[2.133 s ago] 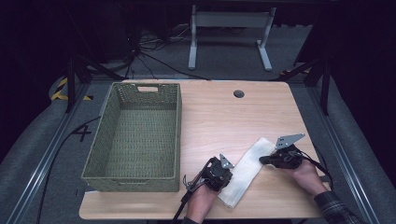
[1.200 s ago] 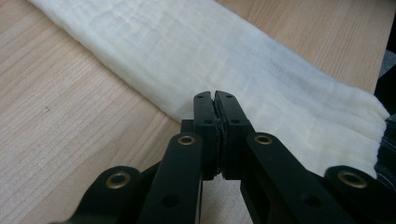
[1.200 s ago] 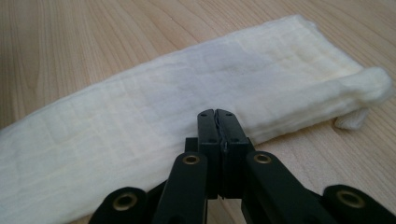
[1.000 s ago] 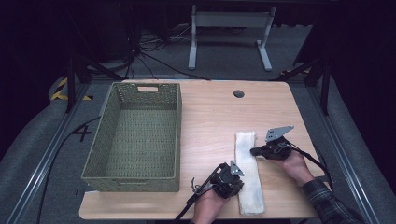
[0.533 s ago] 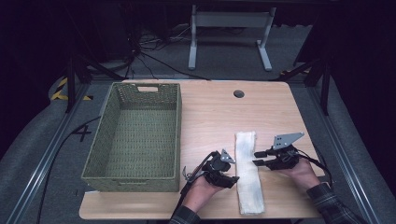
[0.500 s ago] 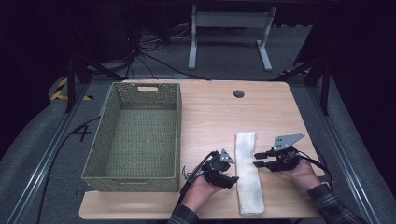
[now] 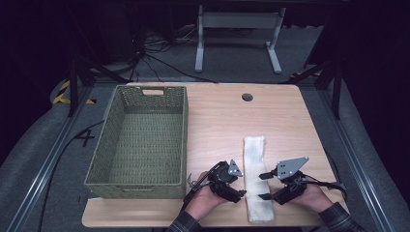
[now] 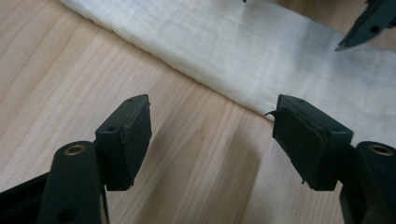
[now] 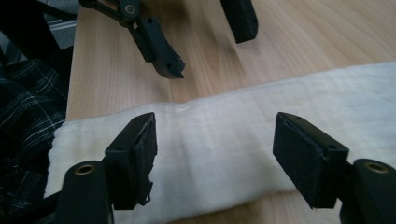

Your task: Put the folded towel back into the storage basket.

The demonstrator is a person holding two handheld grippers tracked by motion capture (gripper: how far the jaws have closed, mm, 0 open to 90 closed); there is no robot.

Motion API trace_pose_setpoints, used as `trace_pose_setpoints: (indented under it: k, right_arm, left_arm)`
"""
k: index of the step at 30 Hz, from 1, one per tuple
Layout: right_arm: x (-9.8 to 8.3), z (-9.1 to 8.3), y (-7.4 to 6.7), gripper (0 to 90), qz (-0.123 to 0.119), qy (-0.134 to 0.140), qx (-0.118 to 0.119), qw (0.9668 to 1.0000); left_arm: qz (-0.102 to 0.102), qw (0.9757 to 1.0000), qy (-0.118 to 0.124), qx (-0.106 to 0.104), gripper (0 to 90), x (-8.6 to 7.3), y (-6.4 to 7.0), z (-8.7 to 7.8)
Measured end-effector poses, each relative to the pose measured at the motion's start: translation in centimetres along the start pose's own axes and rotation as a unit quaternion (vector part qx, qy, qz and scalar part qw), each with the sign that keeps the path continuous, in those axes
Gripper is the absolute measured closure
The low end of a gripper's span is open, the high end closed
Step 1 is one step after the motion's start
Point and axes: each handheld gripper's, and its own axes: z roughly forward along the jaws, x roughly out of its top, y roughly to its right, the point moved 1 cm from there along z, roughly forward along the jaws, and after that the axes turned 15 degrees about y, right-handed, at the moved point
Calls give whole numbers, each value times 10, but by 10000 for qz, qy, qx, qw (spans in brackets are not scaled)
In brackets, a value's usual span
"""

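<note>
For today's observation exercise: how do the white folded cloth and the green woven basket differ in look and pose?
The cloth is white, soft and lies flat as a narrow strip between the two grippers; the basket is green, woven, rigid and stands with raised walls, left of them. The cloth is much smaller than the basket. Both rest on the wooden table.

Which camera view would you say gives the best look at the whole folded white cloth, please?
The high view: the folded white cloth lies there full length as a narrow strip between both hands. The left gripper view catches one long edge past its tongs; the right gripper view shows its near end up close.
</note>
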Motion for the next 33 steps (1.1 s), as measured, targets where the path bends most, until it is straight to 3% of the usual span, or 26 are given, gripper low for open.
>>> trace_pose_setpoints:
  k: [10,15,18,21,26,29,30,32,33]
  right_arm:
    - [-7,17,-8,195,-215,-152,315,9992]
    - [-11,23,-13,184,-484,-294,220,9982]
    - [-12,23,-14,211,-492,-271,146,9983]
    - [-12,21,-15,275,-440,-254,109,9986]
    - [-11,17,-16,514,-398,-240,146,9988]
    - [-11,16,-18,661,-411,-234,266,9985]
    - [-11,16,-18,661,-411,-234,266,9985]
    - [-12,15,-21,797,-369,-230,430,9981]
    - [-12,15,-21,808,-342,-233,470,9980]
  left_arm:
    - [-52,10000,28,-5,287,0,-2,-1]
    - [-68,10000,6,-5,287,0,-3,-1]
    - [-69,10000,-9,0,287,-1,-3,0]
    - [-88,10000,-19,-3,288,-1,-3,0]
    - [-130,9999,8,-6,293,-1,-4,0]
    - [-140,9999,-4,-14,297,-1,-4,0]
    - [-140,9999,-4,-14,298,-1,-4,0]
    - [-119,9999,20,-37,302,0,-4,0]
    - [-120,9999,10,-54,305,1,-4,0]
